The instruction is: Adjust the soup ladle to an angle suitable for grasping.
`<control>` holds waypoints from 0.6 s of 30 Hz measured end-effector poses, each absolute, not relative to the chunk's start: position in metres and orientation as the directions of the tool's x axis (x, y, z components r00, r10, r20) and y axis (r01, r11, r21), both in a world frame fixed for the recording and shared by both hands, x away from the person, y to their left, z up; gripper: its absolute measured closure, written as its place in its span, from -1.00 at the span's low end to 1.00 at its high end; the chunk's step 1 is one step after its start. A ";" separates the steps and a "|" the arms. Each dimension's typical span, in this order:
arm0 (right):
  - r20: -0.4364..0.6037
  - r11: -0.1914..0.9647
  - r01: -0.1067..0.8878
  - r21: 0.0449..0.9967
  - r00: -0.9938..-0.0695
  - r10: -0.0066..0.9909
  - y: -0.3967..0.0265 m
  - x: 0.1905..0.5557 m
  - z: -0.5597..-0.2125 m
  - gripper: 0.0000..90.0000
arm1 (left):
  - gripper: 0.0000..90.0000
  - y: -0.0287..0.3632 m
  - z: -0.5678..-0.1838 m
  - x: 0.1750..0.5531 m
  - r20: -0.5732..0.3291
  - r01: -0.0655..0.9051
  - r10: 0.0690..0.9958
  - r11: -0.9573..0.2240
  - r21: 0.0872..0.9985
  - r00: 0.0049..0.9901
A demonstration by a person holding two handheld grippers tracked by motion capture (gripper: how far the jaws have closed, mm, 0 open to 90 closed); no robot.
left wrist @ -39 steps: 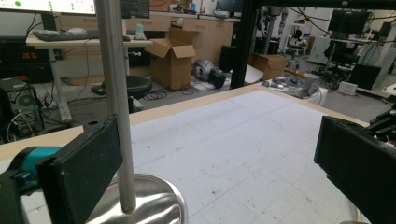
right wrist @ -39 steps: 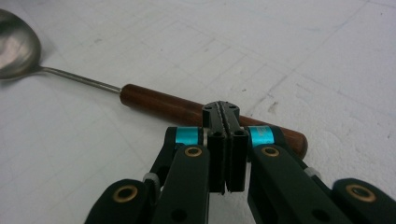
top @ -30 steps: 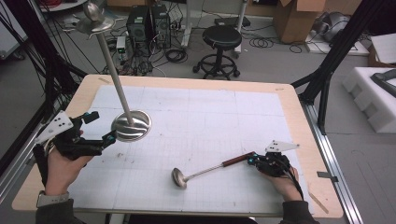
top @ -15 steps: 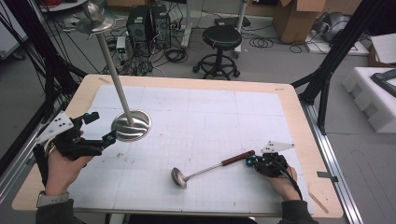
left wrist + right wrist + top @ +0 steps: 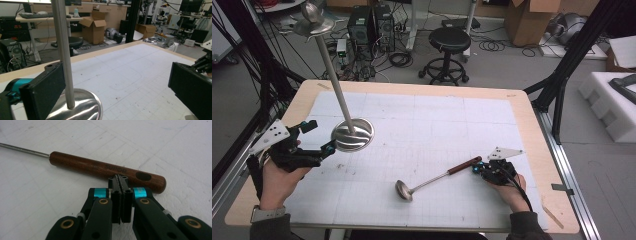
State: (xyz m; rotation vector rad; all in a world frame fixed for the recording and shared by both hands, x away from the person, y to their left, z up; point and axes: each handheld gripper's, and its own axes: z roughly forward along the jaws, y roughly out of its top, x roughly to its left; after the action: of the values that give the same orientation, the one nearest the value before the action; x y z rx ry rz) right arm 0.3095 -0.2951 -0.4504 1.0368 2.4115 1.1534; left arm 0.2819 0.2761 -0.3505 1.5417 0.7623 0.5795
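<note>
A steel ladle lies on the white mat, with its bowl (image 5: pixel 403 190) toward the front and its brown wooden handle (image 5: pixel 464 166) pointing right. My right gripper (image 5: pixel 478 169) is shut with nothing between its jaws. In the right gripper view its tips (image 5: pixel 121 178) sit at the side of the wooden handle (image 5: pixel 100 168), near the hanging hole. A metal stand with a round base (image 5: pixel 354 135) and a tall pole (image 5: pixel 332 80) stands at the left. My left gripper (image 5: pixel 322 136) is open just left of that base. In the left gripper view the pole (image 5: pixel 63 50) rises beside the left pad (image 5: pixel 45 92).
The wooden table edge (image 5: pixel 532 125) frames the mat. Black frame posts (image 5: pixel 562 85) stand at the right and left sides. A stool (image 5: pixel 449 40), boxes and cables lie on the floor beyond the table.
My right gripper has edged slightly left toward the end of the ladle's handle. The left gripper, the stand and the ladle's bowl have stayed put.
</note>
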 end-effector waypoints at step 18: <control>0.062 0.426 0.484 0.764 -0.713 0.698 -0.275 0.340 -0.451 1.00 | -0.96 0.276 -0.352 0.281 -0.068 0.141 0.757 -0.032 0.989 0.650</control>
State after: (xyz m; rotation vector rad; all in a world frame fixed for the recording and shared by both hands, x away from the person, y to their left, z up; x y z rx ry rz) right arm 0.3403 -0.2745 -0.4509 1.0278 2.4178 1.1648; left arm 0.2814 0.2760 -0.3522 1.5531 0.7704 0.5823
